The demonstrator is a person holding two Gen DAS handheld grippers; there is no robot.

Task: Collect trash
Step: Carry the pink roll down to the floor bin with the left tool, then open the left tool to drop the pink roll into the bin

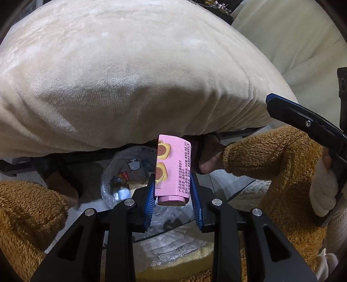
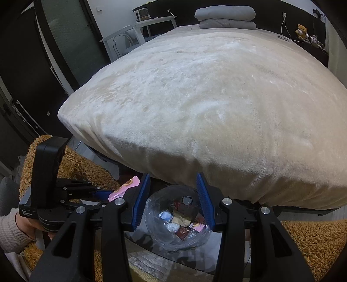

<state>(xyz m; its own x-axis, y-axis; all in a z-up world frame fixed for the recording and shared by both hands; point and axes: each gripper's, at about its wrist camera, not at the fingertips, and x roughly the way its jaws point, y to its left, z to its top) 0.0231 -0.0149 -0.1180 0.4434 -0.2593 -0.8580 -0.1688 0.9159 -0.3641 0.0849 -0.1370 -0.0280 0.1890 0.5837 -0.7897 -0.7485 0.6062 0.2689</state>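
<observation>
My left gripper (image 1: 173,184) is shut on a pink snack wrapper (image 1: 173,167) with biscuit pictures and printed text, held upright in the air. The wrapper also shows in the right wrist view (image 2: 124,188), left of my right gripper. A clear plastic bag (image 1: 117,173) holding several pieces of trash sits below, to the left of the wrapper. In the right wrist view the bag (image 2: 177,217) lies right under my right gripper (image 2: 173,195), which is open and empty above it.
A bed with a beige plush blanket (image 2: 195,97) fills the view ahead, its edge just beyond the bag. The person's brown fleece legs (image 1: 271,156) flank the bag. A glass tabletop edge (image 2: 173,260) lies below. Folded bedding (image 2: 225,17) sits at the far end.
</observation>
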